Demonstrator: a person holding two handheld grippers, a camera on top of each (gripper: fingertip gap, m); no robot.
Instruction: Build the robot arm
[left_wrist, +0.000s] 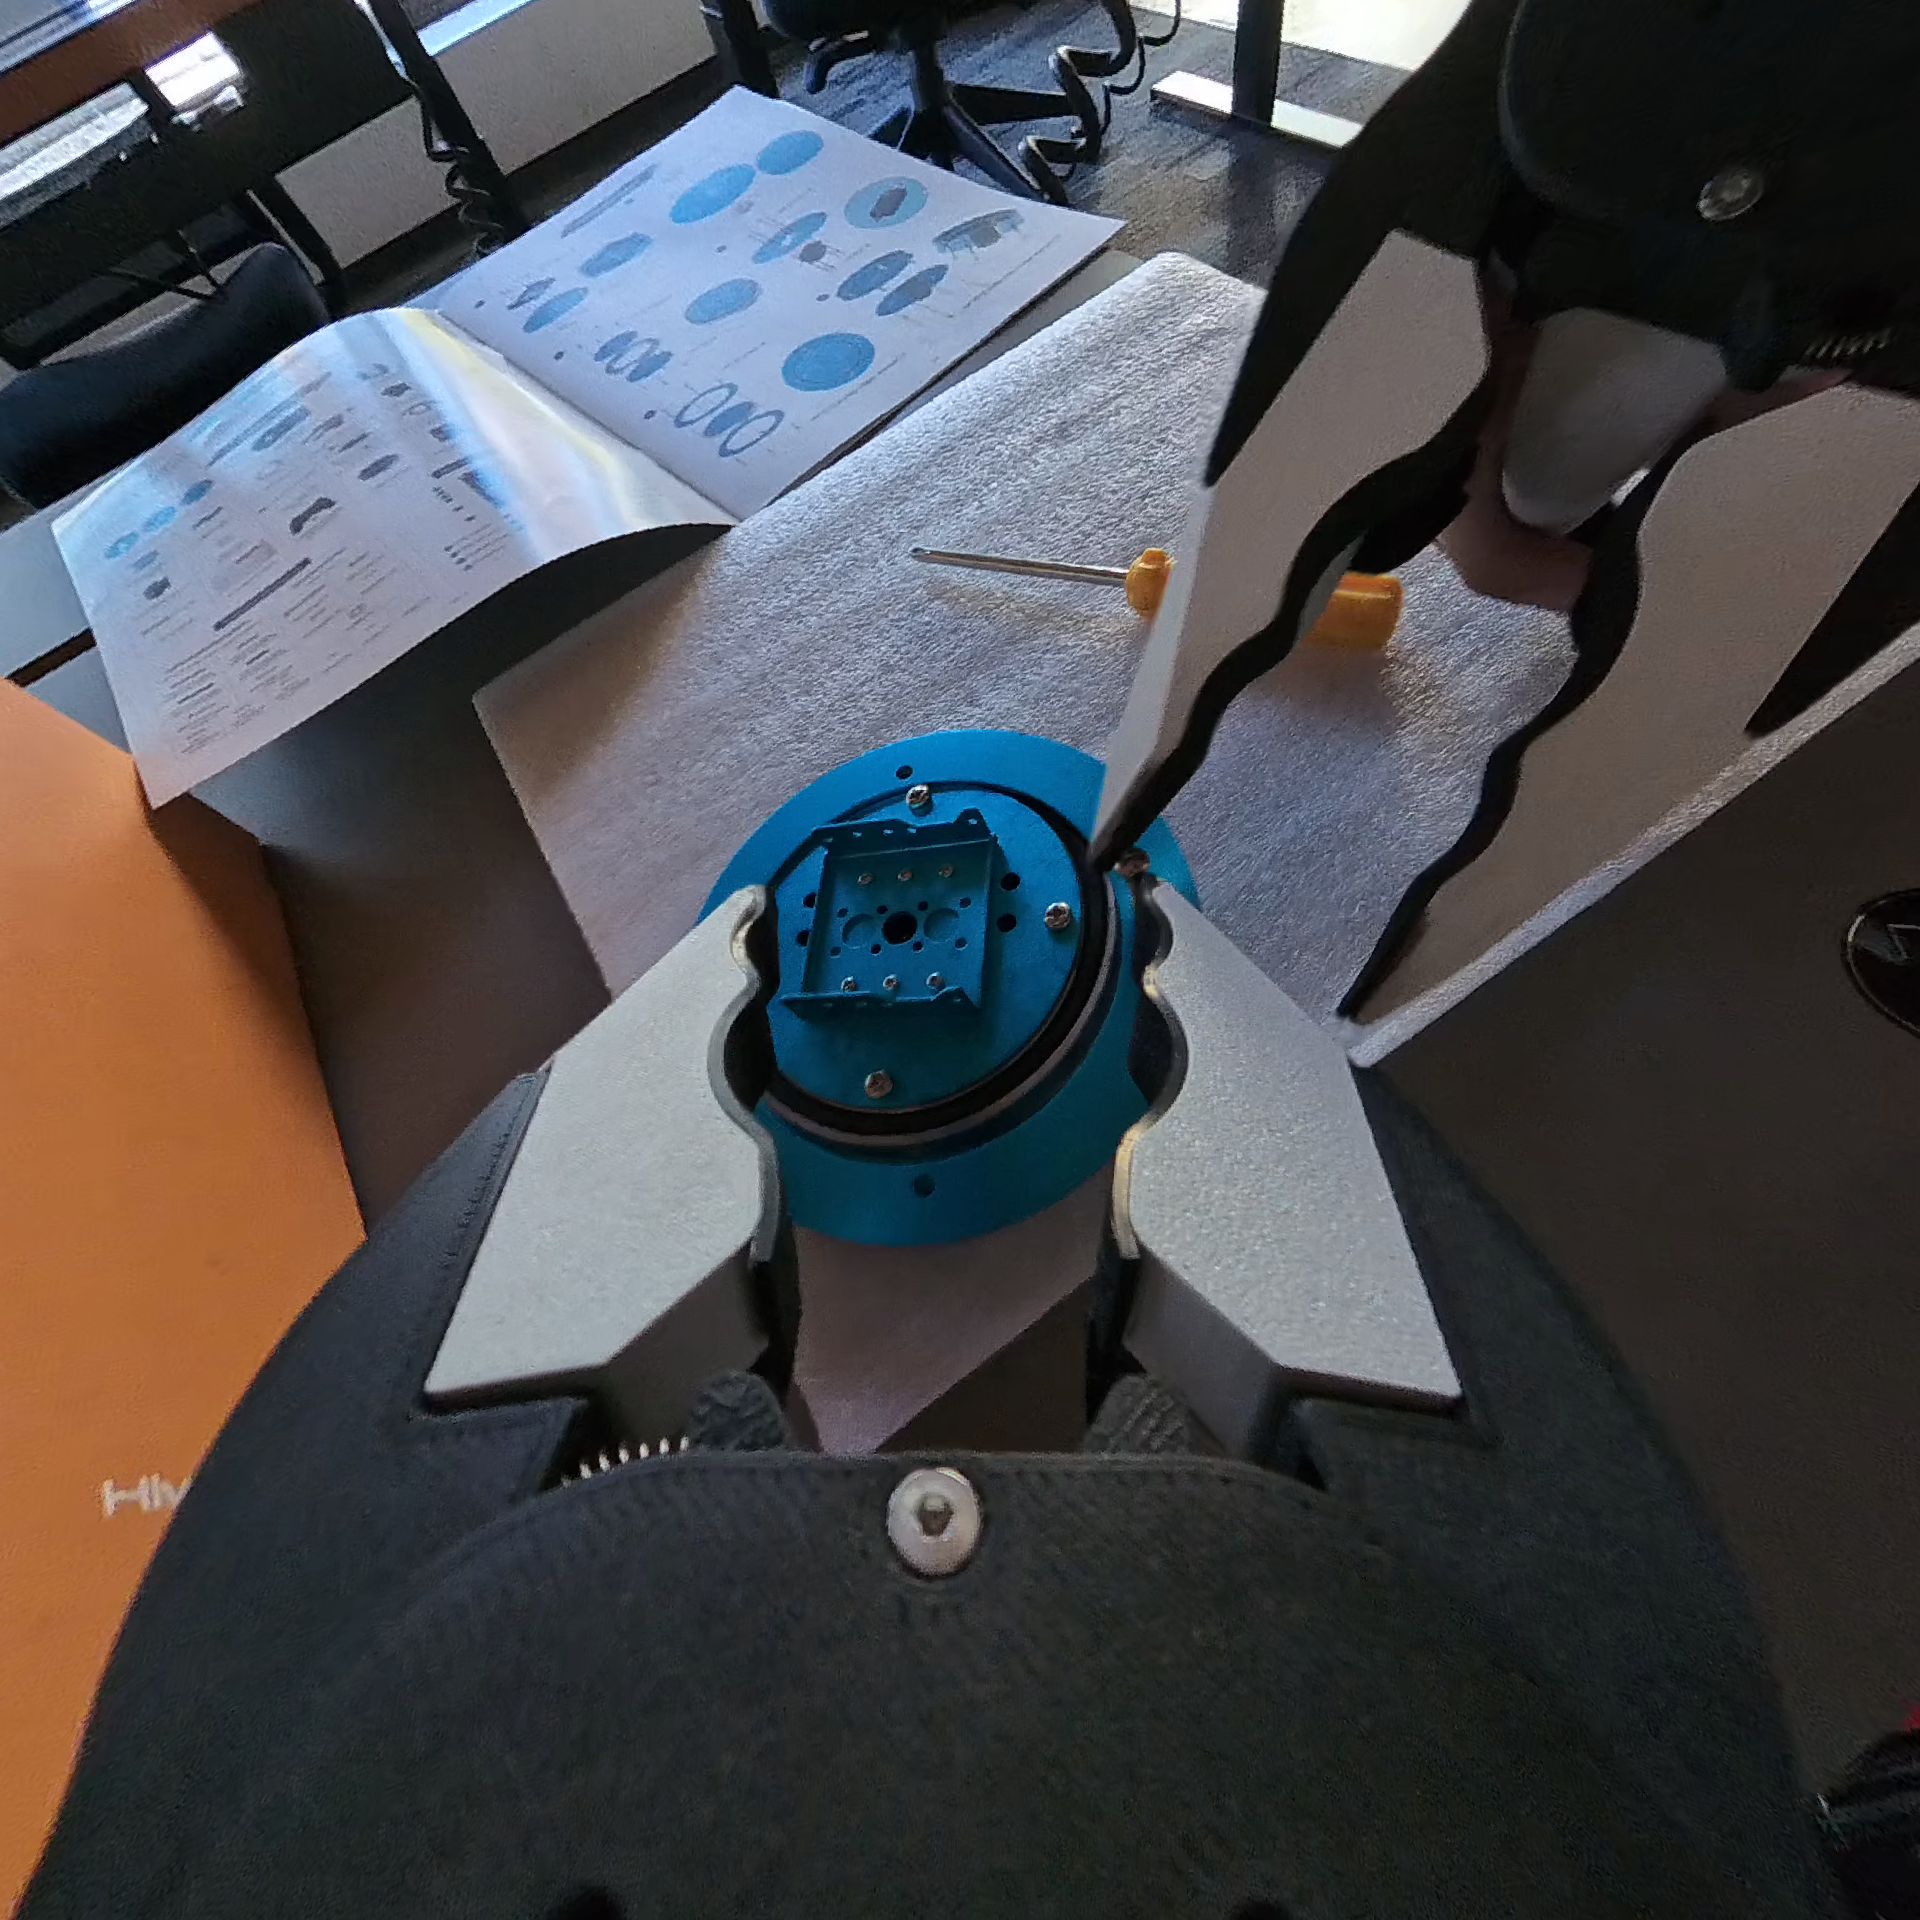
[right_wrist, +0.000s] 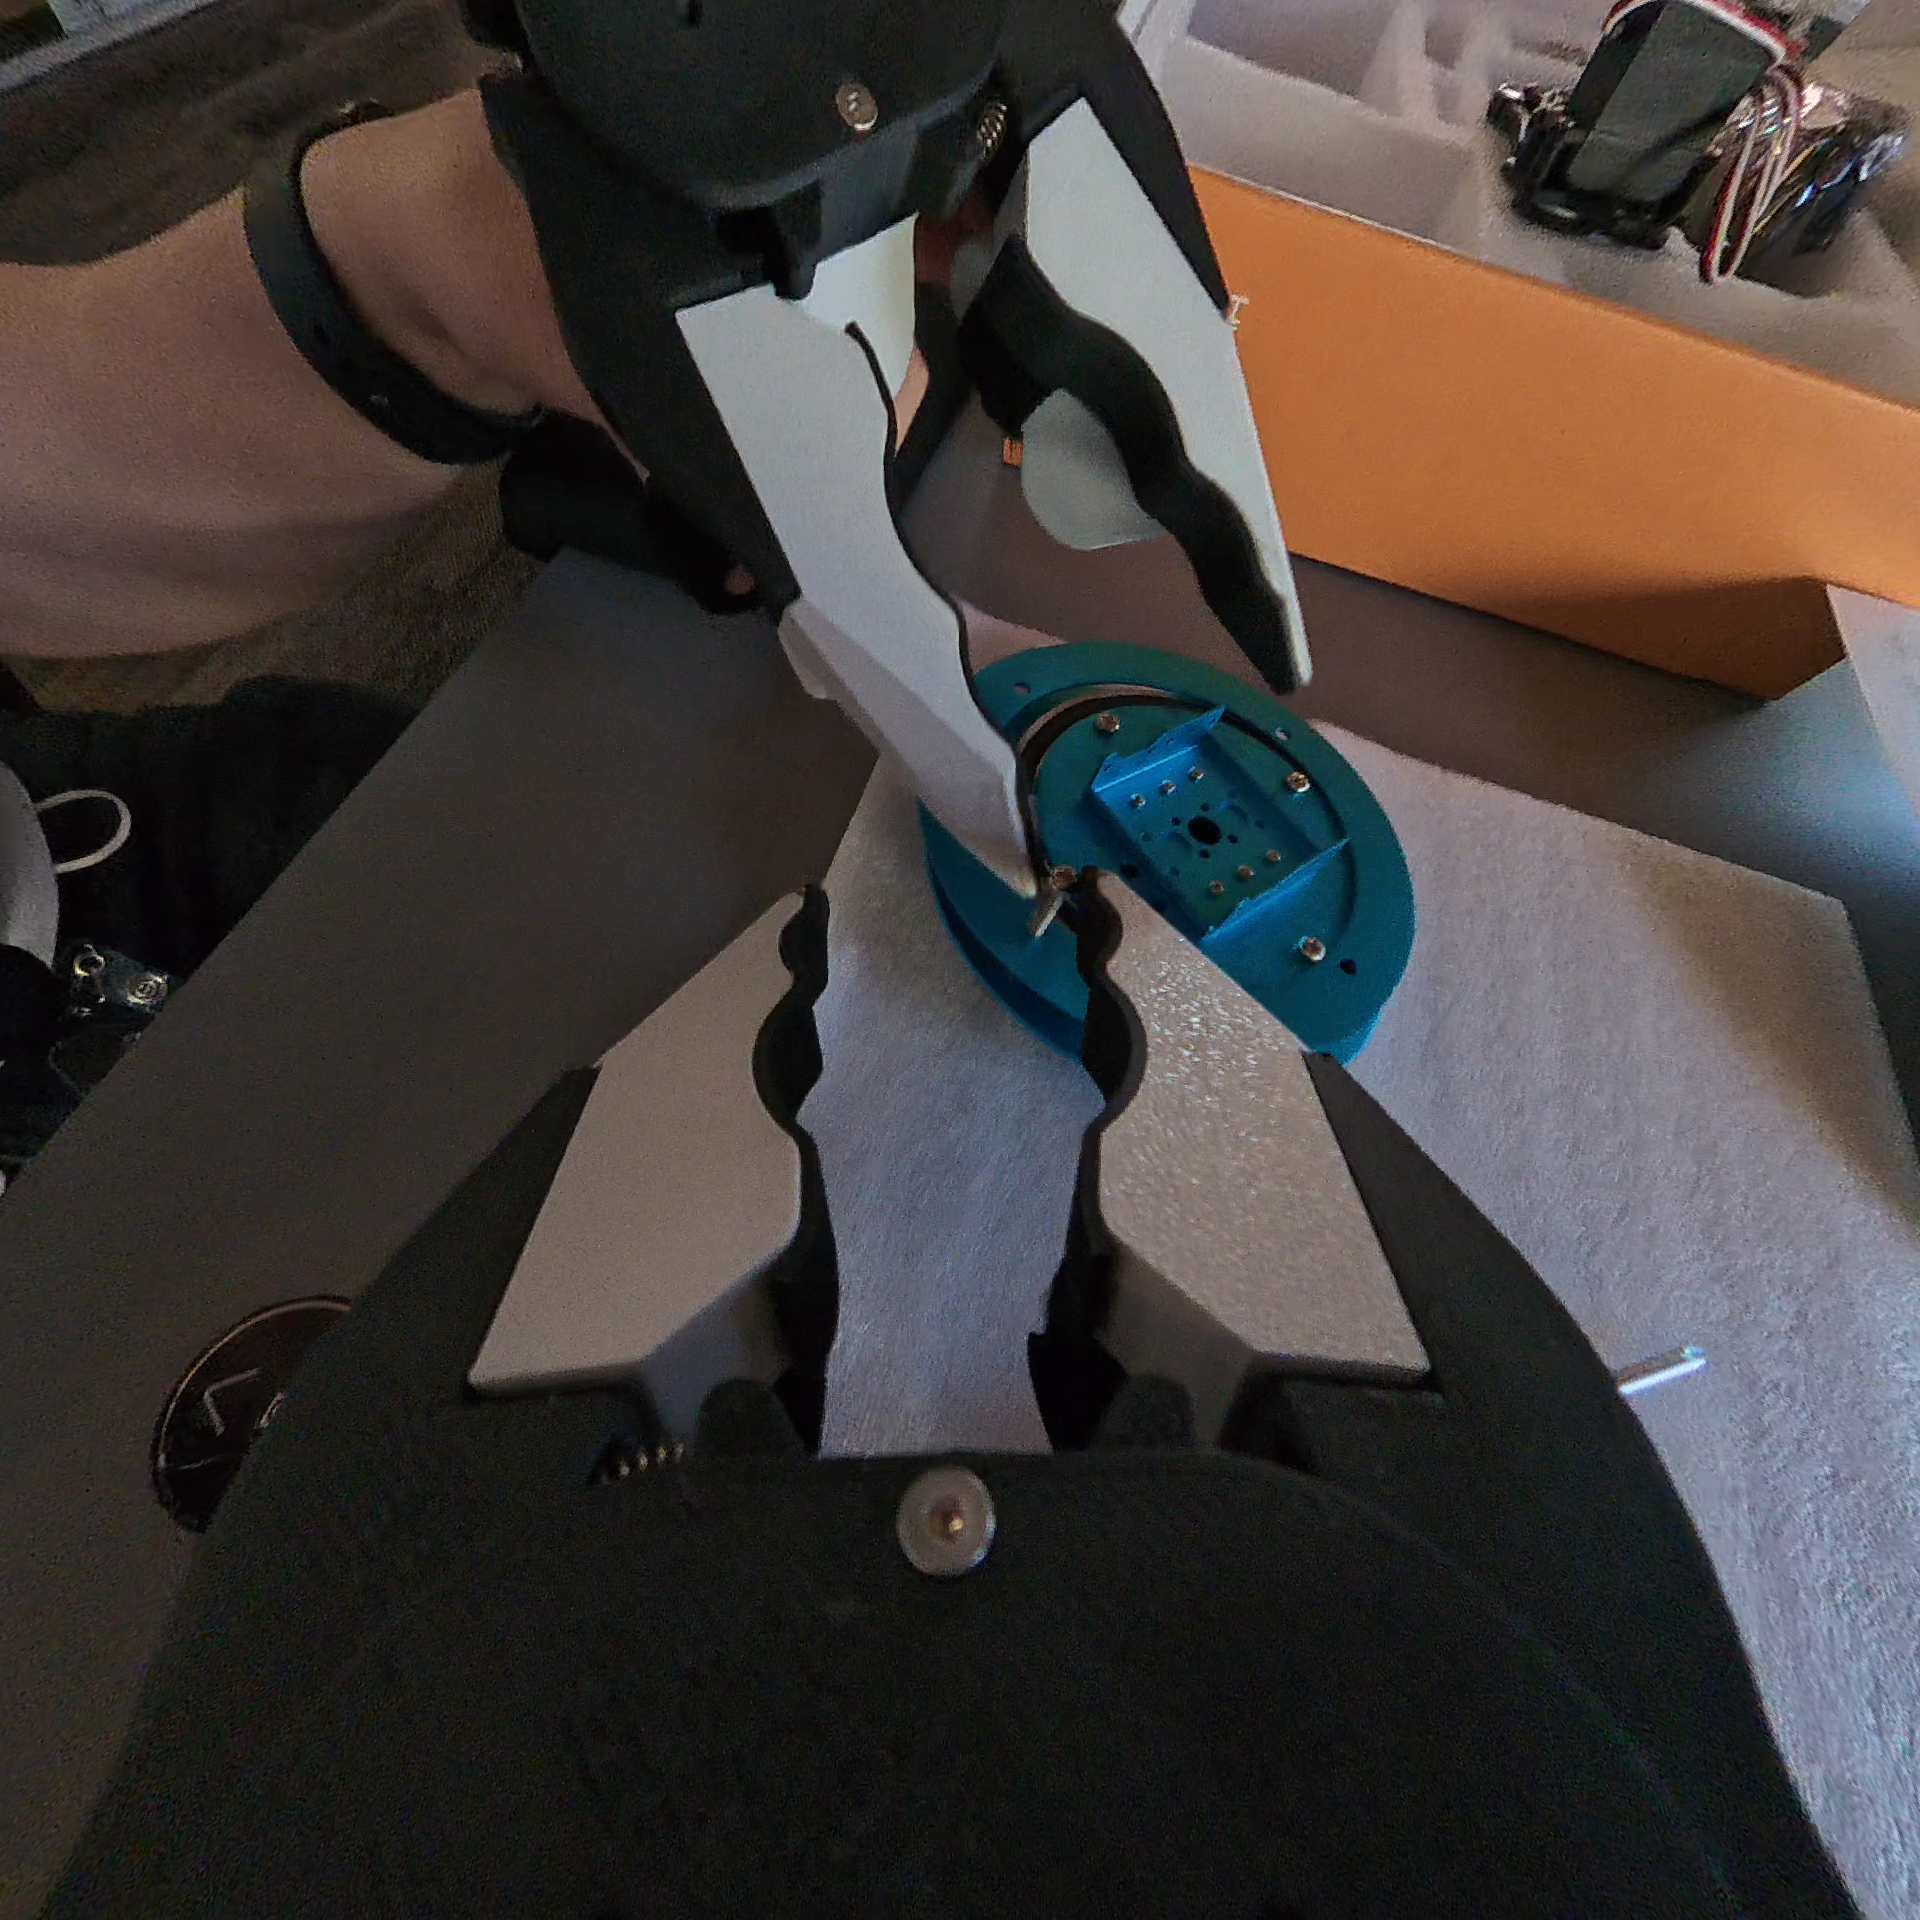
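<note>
A blue round metal assembly (left_wrist: 935, 1174) carries a square blue bracket (left_wrist: 894, 925), a black ring and several screws. It is tilted above a white foam mat (left_wrist: 935, 582). My left gripper (left_wrist: 951, 899) is shut on it, one grey finger on each side of the rim. It comes in from the top of the right wrist view (right_wrist: 1153, 779), holding the assembly (right_wrist: 1340, 914). My right gripper (right_wrist: 956, 899) is open. Its right fingertip (right_wrist: 1091, 904) is against a small loose screw (right_wrist: 1049, 904) at the assembly's edge. In the left wrist view the right gripper (left_wrist: 1226, 930) reaches down from the upper right.
A yellow-handled screwdriver (left_wrist: 1340, 608) lies on the mat behind the assembly. An open instruction booklet (left_wrist: 582, 395) lies at the back left. An orange box (right_wrist: 1507, 436) stands beside the mat, with black wired parts (right_wrist: 1683, 125) in a foam tray behind it. A person's arm (right_wrist: 208, 395) is at the left.
</note>
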